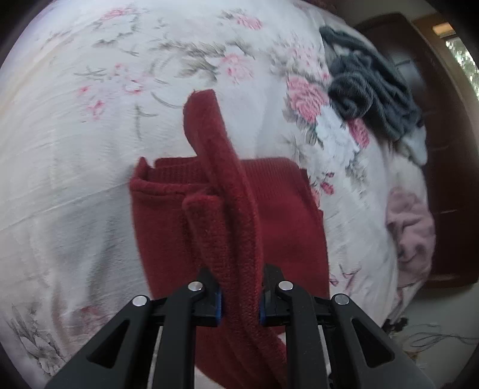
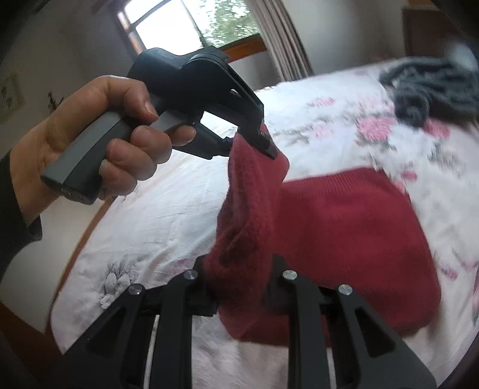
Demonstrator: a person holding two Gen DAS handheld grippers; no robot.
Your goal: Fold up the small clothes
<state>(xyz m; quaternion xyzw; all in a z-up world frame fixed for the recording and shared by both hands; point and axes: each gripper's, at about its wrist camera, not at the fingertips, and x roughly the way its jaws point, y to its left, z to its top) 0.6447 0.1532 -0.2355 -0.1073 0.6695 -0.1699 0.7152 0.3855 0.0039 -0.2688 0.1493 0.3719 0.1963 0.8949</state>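
Note:
A dark red knitted sweater [image 1: 287, 215] lies on the floral bedsheet [image 1: 74, 134], its body flat. In the left wrist view my left gripper [image 1: 241, 302] is shut on a thick raised band of the red knit, likely a sleeve, which arches up and away from the fingers. In the right wrist view my right gripper [image 2: 239, 287] is shut on the lower end of the same raised red fold. The left gripper [image 2: 263, 140], held by a person's hand [image 2: 98, 143], pinches the fold's upper end above the red sweater [image 2: 344, 239].
A dark grey knit garment [image 1: 371, 80] lies bunched at the bed's far right, seen also as a grey heap [image 2: 434, 89]. A pale pink garment [image 1: 413, 230] hangs at the bed's right edge. Dark wooden furniture [image 1: 443, 149] stands beyond. A window [image 2: 191, 24] and curtain are behind.

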